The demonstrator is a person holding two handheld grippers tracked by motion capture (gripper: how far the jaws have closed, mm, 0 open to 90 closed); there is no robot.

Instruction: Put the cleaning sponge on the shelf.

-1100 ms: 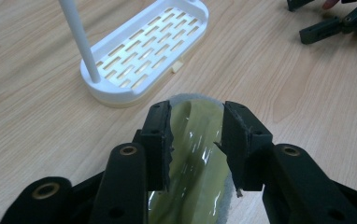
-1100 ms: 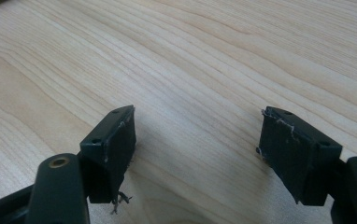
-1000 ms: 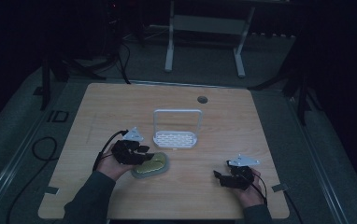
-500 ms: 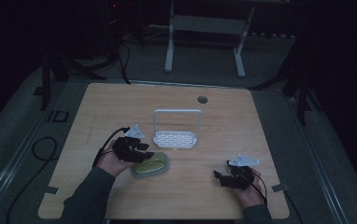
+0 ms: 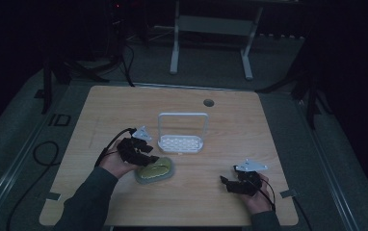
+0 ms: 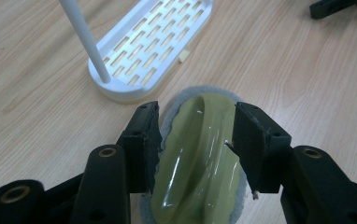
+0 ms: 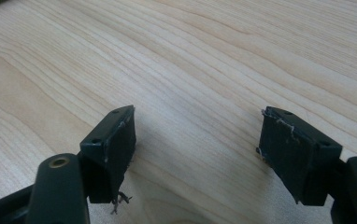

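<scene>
We see the oval olive-green scrubber with its shiny plastic grip and grey fuzzy pad (image 6: 197, 154) lying on the wooden counter (image 5: 249, 125), just in front of the empty white slotted plastic rack (image 5: 180, 143). It looks light, soft below and slippery on top, so we would pinch the raised middle ridge. The left hand-held gripper (image 6: 196, 140) has just been opening, its jaws on both sides of the ridge without squeezing, and the right hand-held gripper (image 7: 197, 149) rests wide open with nothing in it.

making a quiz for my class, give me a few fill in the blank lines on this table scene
1. The olive-green brush sits between the jaws of the ____ gripper.
2. The white rack has slots in its base and an upright ____ over it.
3. The right gripper holds ____.
4. Everything rests on a ____ table.

Missing words: left; handle; nothing; wooden
</scene>
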